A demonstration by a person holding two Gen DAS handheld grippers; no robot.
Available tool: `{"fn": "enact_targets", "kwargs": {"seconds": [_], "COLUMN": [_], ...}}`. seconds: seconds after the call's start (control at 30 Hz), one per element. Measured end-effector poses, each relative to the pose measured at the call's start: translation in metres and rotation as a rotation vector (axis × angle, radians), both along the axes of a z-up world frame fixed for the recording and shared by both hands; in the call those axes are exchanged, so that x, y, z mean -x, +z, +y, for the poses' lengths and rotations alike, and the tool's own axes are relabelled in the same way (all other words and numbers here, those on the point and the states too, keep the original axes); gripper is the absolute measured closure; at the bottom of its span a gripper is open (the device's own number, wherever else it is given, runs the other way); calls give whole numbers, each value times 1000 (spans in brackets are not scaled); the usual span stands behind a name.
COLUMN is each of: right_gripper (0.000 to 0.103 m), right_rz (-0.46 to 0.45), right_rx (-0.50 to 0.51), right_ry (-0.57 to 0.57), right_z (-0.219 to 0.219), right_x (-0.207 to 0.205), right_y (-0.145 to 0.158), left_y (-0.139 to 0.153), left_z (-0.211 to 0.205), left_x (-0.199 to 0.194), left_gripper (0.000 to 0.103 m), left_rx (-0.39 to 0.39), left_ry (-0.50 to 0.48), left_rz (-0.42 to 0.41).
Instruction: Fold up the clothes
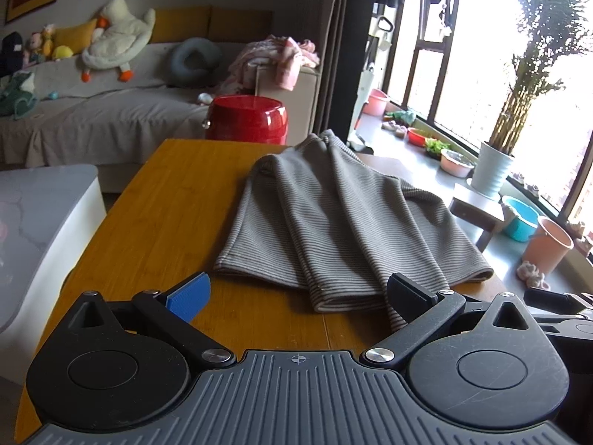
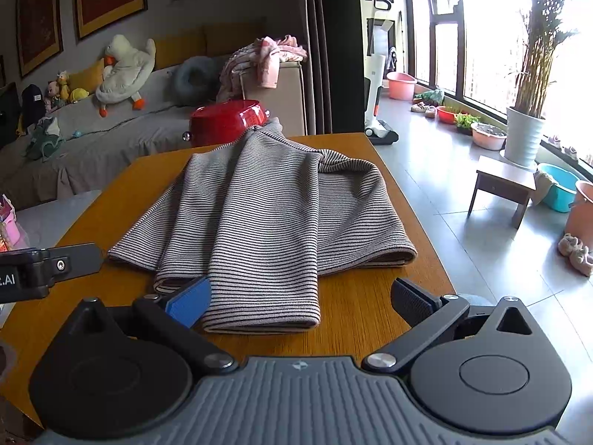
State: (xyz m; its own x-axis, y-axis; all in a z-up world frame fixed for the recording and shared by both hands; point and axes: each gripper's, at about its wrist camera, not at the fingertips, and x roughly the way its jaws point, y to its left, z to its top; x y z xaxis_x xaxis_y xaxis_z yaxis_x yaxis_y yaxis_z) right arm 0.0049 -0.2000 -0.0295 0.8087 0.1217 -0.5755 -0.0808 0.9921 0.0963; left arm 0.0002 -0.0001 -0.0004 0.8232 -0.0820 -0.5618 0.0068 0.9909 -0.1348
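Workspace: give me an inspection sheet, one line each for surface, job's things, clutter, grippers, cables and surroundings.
Surface: wooden table, bare around the garment.
Job's things: striped garment, partly folded, lying on the table, sleeves drawn in over the body toward the near edge.
Clutter: nothing seen on the table besides the garment.
Grippers: left gripper open, hem of the garment between its fingers, not clamped; right gripper open, near end of the garment between its fingers, not clamped.
Cables: nothing seen.
Surroundings: red pot beyond the table's far edge; sofa with a plush duck; stool; potted plant and basins by the window.
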Motion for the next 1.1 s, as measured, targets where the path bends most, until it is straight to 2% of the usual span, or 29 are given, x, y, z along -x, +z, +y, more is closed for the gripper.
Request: {"fn": "enact_targets", "kwargs": {"seconds": [0.23, 0.4, 1.1], "right_gripper": [0, 0, 0], "right_rz": [3, -1, 12], "right_rx": [14, 22, 16], "right_ry": [-5, -2, 21], "right_z": [2, 4, 5], "right_x": [0, 2, 4], "right_y": [1, 2, 4], "left_y": [2, -2, -7], "left_z": [9, -1, 1], "left_x": [0, 3, 2], "left_gripper": [0, 0, 0], "left_rx": [-23, -55, -66], "left_ry": [2, 17, 21], "left_rz": [28, 38, 72]}}
